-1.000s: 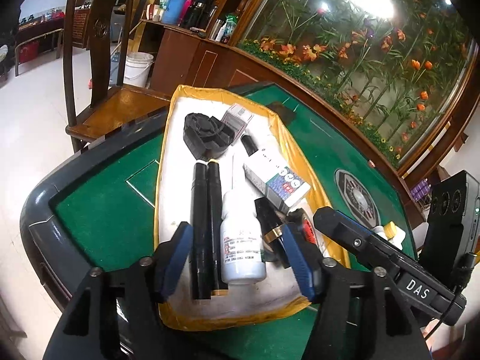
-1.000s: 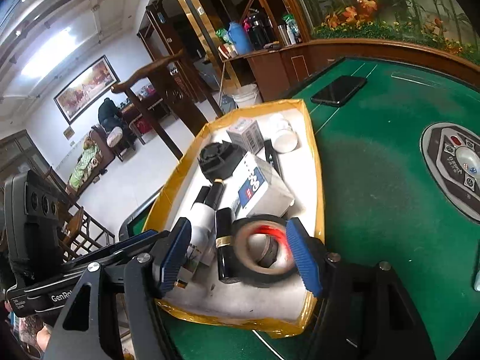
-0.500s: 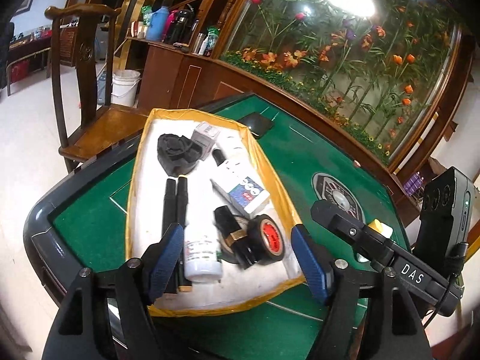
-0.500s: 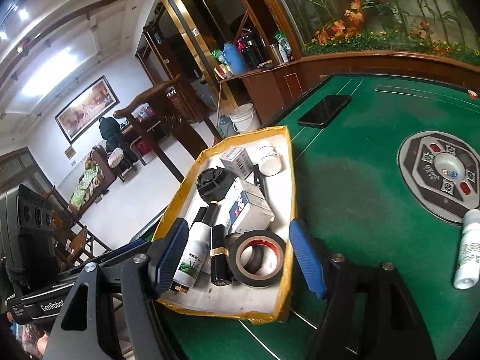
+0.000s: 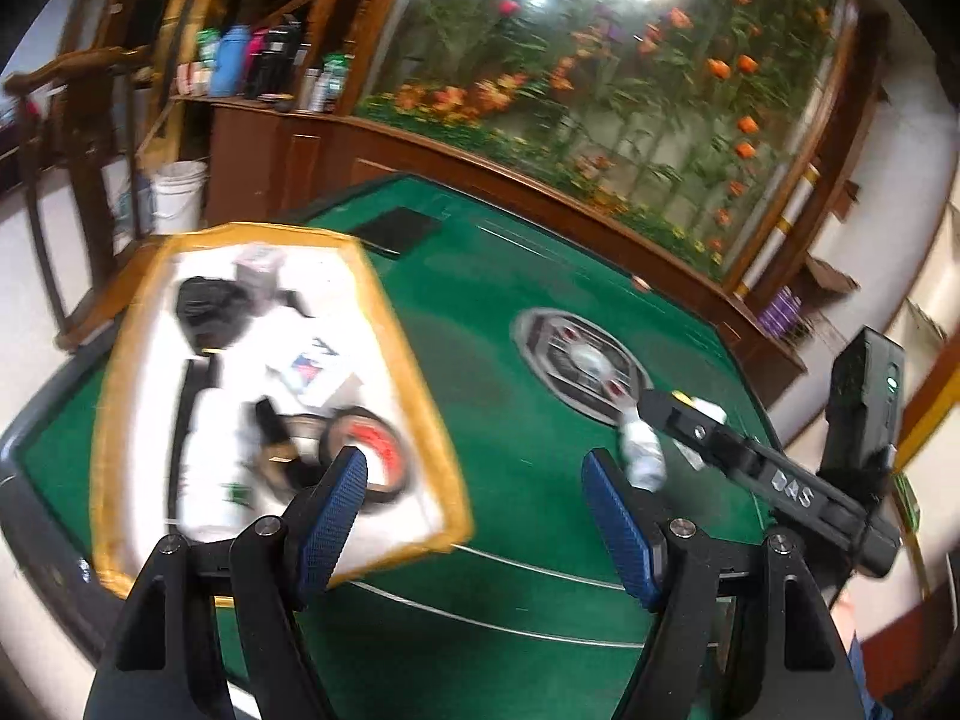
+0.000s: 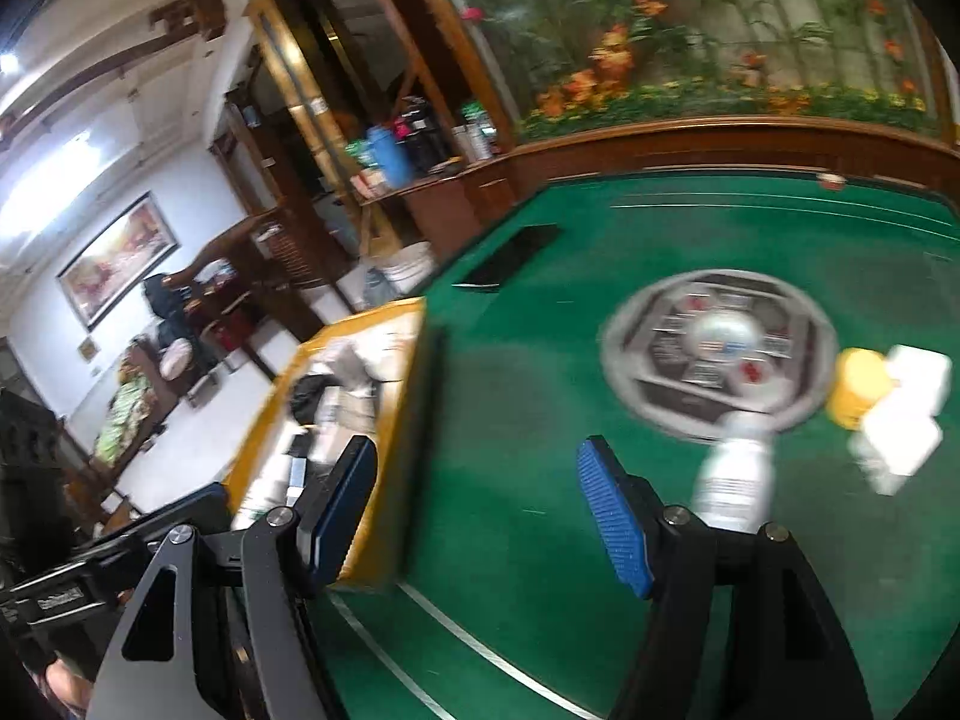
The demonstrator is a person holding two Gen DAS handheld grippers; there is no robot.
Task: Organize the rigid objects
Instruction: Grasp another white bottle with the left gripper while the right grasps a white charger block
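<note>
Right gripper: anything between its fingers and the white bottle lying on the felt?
Nothing: in the right wrist view only bare green felt separates the open right gripper from the white bottle.

Green felt mahjong table (image 5: 510,432) with round grey control panel (image 5: 579,363) at centre; black phone (image 5: 393,229) flat on felt at far left. Beyond: wooden chair (image 5: 66,180), white bucket (image 5: 177,195), blue flask (image 6: 389,156) on wooden counter, floral mural (image 5: 600,78), framed painting (image 6: 117,258) on far wall.
</note>
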